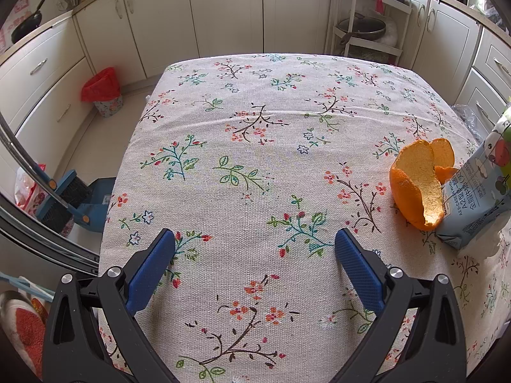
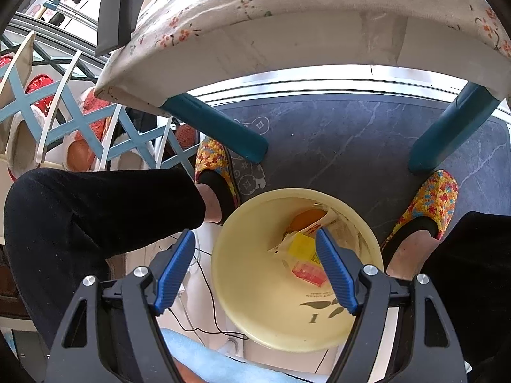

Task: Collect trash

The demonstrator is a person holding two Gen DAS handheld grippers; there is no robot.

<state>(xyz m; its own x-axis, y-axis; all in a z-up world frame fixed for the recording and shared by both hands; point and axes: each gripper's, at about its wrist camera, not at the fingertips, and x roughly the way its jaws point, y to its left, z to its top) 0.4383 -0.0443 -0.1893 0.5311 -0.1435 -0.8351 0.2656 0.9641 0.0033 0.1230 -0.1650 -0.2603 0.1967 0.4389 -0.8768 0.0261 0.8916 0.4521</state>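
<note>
Blossoms on cream, orange and blue among them

The tablecloth [image 1: 255, 121] was pale cream, printed with brown twigs, teal sprigs, green leaves and small red and orange flowers. On its right lay an orange peel [image 1: 415, 185], bright orange outside and pale yellow within, beside a light blue carton [image 1: 479, 198] with dark print. The left gripper [image 1: 255, 242] and the right gripper [image 2: 255, 242] were black with blue ribbed pads. The bin [image 2: 255, 287] was pale yellow; yellow and red wrappers [image 2: 303, 255] lay inside. The slippers [image 2: 428, 201] were speckled yellow, red and blue. The table legs [image 2: 220, 127] were teal, the far-left small bin's liner [image 1: 100, 84] red.
</note>
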